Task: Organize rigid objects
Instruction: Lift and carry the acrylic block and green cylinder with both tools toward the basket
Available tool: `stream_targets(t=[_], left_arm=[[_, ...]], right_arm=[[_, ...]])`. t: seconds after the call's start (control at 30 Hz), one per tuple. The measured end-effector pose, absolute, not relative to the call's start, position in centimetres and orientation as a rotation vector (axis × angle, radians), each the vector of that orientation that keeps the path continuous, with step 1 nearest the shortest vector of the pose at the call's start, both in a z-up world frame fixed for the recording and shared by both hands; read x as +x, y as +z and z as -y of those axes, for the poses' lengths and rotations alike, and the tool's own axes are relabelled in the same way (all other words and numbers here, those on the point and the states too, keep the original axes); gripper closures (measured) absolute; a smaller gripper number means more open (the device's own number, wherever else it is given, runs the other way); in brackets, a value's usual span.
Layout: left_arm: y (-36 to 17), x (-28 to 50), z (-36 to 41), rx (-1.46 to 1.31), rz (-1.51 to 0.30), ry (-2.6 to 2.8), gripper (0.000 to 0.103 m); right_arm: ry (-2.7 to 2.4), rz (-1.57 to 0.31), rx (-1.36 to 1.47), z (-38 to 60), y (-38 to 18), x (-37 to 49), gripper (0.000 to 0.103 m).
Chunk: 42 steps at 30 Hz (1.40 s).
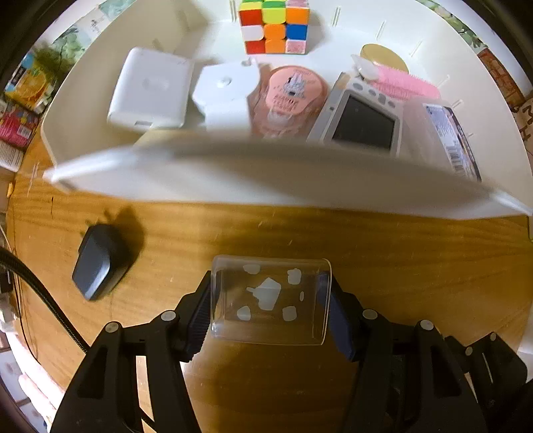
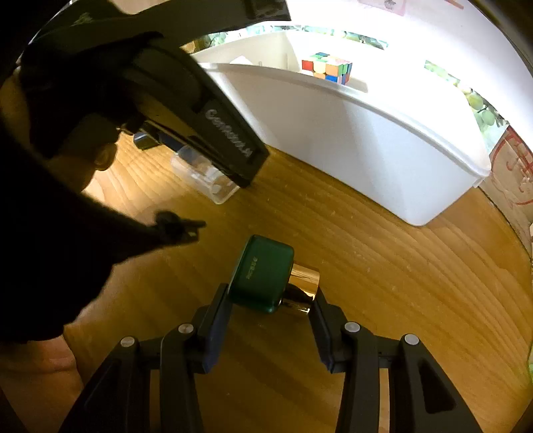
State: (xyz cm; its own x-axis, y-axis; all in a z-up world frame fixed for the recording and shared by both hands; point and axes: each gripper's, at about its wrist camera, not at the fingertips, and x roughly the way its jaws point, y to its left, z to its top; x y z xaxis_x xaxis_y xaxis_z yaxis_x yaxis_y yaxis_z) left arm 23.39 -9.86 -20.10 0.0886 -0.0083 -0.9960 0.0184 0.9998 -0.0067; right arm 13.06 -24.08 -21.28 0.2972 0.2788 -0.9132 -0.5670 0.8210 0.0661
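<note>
While the left gripper (image 1: 270, 299) clamps a clear box (image 1: 271, 298) by its two sides, pads pressed flat against the plastic, the box sits low over the wooden table (image 1: 399, 266), in front of the white bin (image 1: 233, 173); whether it touches the wood cannot be told. White shapes show through its clear top. A dark grey block (image 1: 96, 263) lies on the table to the left, well apart from the box.

Inside the bin, near the front wall, lie a white pad (image 1: 150, 93), a white adapter (image 1: 226, 93), a pink round case (image 1: 289, 96), a silver device with a dark screen (image 1: 363, 116) and a pink brush (image 1: 403, 83); a colour cube (image 1: 274, 26) stands at the back.

The right gripper (image 2: 271, 299) is closed on a green case (image 2: 263, 273) with a gold cap (image 2: 304, 283): one pad touches the green end, the other the gold end. The case is tilted just above the table, near the bin's outer wall.
</note>
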Motion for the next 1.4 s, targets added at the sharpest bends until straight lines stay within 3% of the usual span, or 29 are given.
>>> stream_targets(t=[0.47,0.73,1.03,1.4], left_arm=[[-20.5,16.3,6.7,-0.044,-1.553,0.008,0.039],[-16.9,15.1,5.8,-0.036,-1.488,-0.046,0.039],[-9.7,17.5,5.5,0.037,-1.330,-0.101,0.039],[-6.0,23.6,6.1,0.086,-1.154,-0.121,0.039]], right_arm=[[0.377,-1.296,-0.317,25.7,-21.0,11.6,0.058],[0.259,-1.404,-0.202,29.0,-19.4,14.2,0.058],[0.251,-1.254,-0.155,29.9,-12.4,19.4,0.058],[0.307,-1.108,-0.124,28.2,-7.2,24.4,0.058]])
